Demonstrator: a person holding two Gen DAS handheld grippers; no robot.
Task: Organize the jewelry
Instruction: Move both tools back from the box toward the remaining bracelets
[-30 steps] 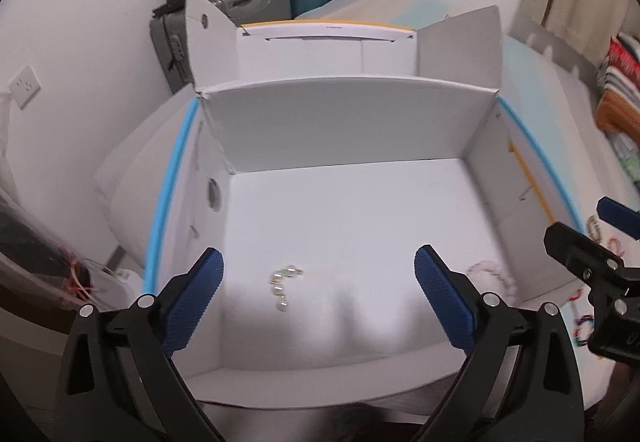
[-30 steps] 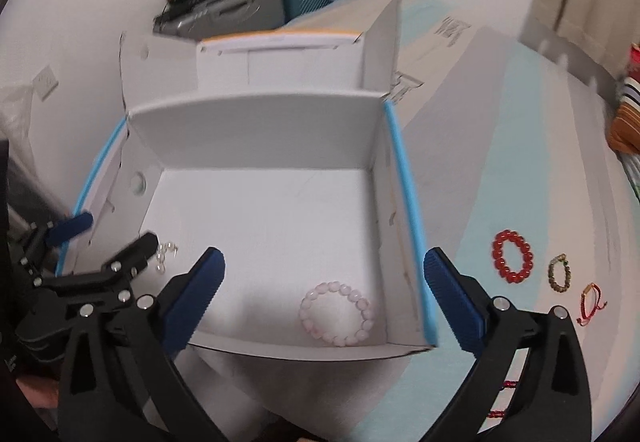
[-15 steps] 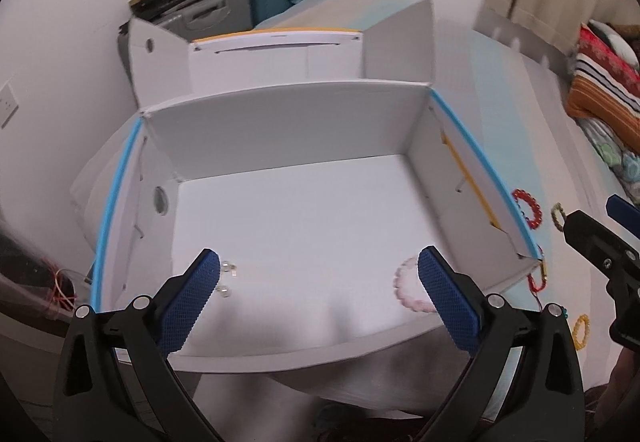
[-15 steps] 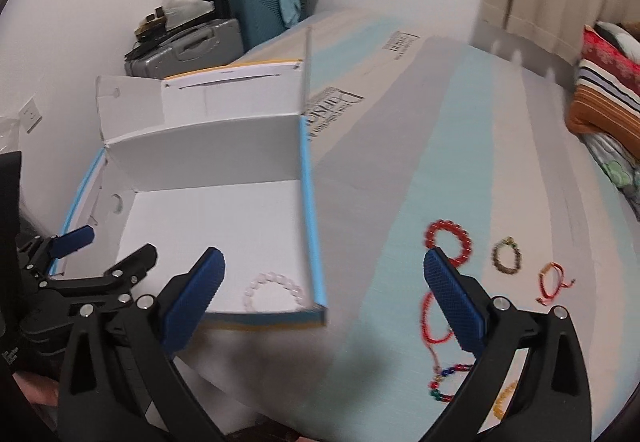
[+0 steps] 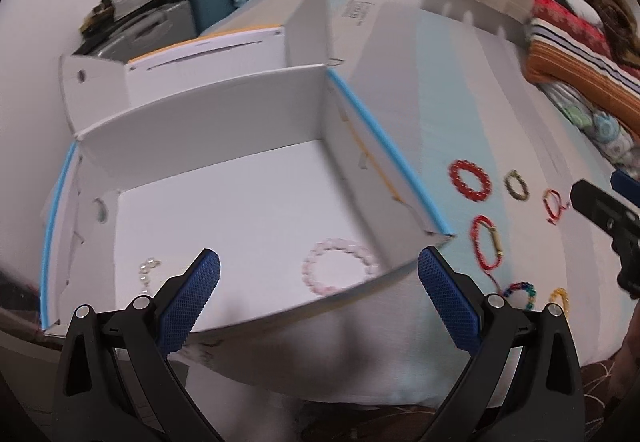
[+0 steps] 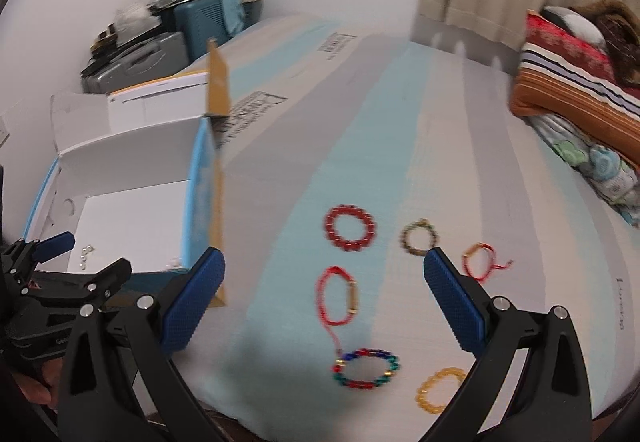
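Note:
A white cardboard box with blue edges lies open on the bed. Inside it are a pink bead bracelet and a small pearl piece. My left gripper is open and empty over the box's near edge. My right gripper is open and empty above loose bracelets on the bed: a red bead one, a red cord one, a brown one, a thin red one, a multicolour one and a yellow one.
The bed has a grey and light-blue striped cover. Folded blankets and pillows lie at the far right. Suitcases stand against the wall behind the box. The box's side flap stands upright.
Both grippers have swung to the right. The right gripper has moved from over the box to over the loose bracelets on the bed. Both stay open and empty.

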